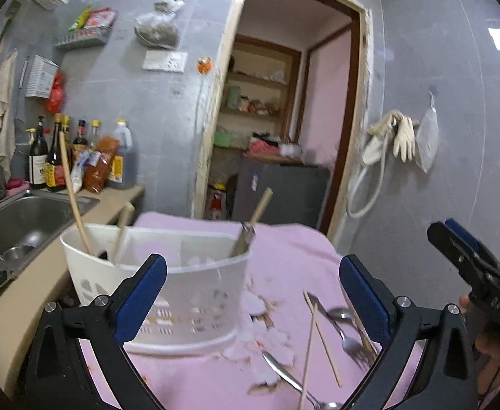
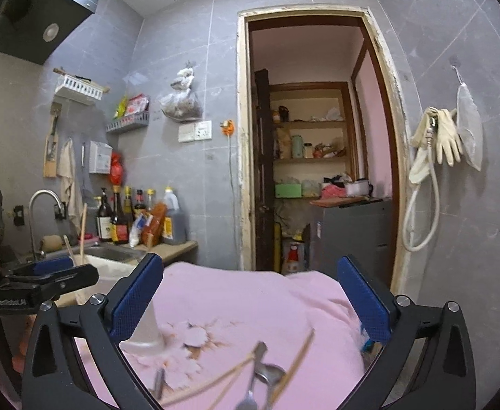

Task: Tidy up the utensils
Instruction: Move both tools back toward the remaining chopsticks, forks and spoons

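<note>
Left wrist view: left gripper is standing wide, gripping nothing, facing the white caddy on the pink cloth; chopsticks, fork and spoons are lying beside it. Right gripper is likewise spread and empty over blurred utensils. "GenRobot.AI" is reading on the left gripper's body.

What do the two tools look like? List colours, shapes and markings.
Both match. The left tool has a black frame that forks into two angled fingers with flat blue textured pads and silver round bolts at the joints. The right tool is the same: black frame, blue pads, silver bolts. White lettering runs along each tool's side, too blurred to read. No cables or sleeves show.
</note>
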Action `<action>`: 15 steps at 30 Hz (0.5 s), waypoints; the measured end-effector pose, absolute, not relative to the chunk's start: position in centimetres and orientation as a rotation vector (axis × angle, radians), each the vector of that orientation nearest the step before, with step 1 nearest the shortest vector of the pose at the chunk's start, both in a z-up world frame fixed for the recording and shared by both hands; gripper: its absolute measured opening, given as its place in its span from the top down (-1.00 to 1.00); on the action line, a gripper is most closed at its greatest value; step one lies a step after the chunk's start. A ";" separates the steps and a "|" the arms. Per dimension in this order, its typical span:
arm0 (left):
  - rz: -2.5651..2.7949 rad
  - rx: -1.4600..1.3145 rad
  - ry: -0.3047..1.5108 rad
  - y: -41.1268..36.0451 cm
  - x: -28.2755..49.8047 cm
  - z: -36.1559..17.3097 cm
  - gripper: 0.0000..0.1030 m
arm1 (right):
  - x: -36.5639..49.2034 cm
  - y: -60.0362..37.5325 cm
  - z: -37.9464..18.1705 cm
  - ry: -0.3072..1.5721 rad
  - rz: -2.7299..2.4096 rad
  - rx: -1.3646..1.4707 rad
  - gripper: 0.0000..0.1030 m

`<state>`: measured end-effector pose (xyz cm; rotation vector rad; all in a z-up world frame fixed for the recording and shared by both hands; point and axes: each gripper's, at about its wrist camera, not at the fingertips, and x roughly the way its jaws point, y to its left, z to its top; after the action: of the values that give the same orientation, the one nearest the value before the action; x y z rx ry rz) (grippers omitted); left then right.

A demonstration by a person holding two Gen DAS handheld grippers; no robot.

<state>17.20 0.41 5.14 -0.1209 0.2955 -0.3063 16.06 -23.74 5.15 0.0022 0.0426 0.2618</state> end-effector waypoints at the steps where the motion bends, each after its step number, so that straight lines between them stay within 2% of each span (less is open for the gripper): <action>1: -0.312 -0.114 0.314 0.0 17.2 4.8 -0.93 | 16.0 -24.1 4.9 0.055 0.254 -0.004 -1.00; 15: -0.374 -0.026 0.499 -3.6 18.1 1.0 -0.93 | 16.5 -26.9 1.1 0.250 0.192 -0.054 -1.00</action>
<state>18.06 -3.56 1.02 -0.0264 0.4987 -0.3744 16.51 -26.90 1.14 -0.0536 0.2504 0.1923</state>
